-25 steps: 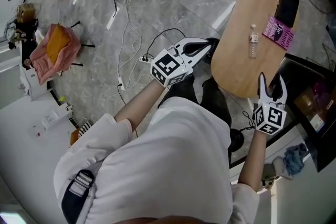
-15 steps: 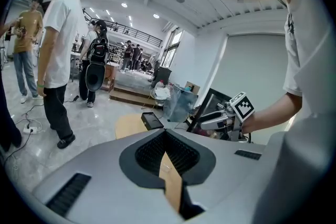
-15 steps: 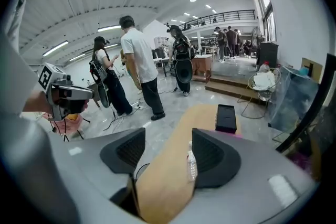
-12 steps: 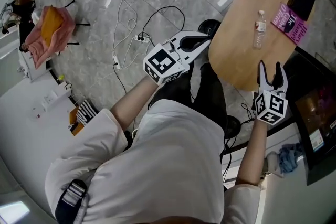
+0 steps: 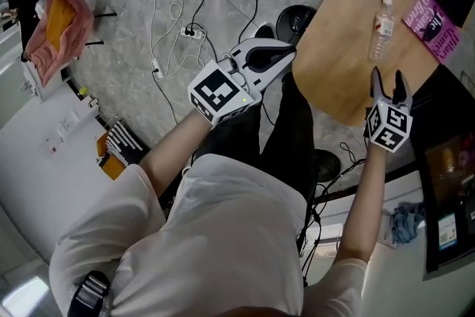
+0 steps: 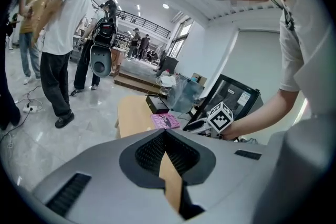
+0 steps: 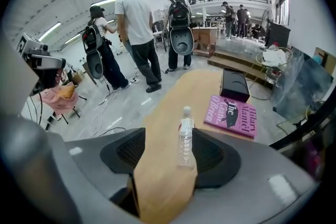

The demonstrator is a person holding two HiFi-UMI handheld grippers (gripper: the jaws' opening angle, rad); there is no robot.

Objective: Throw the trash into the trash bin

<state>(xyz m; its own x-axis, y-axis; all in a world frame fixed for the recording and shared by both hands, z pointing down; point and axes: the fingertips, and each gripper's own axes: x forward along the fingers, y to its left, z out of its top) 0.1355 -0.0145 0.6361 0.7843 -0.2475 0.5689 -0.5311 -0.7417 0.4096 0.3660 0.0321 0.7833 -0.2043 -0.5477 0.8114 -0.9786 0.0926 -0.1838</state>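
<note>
While ur right gripper [image 5: 388,79] hangs spread at near edge of table [image 5: 334,48], bottle [image 5: 381,27] sits off-centre ahead: skewed pinch could roll it into pink book [image 5: 433,13]. Left gripper [image 5: 261,61] pressed together, empty.

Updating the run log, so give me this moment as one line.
left hand-held gripper: shut, empty | right hand-held gripper: open, empty, facing bottle | bottle: on table, untouched
</note>
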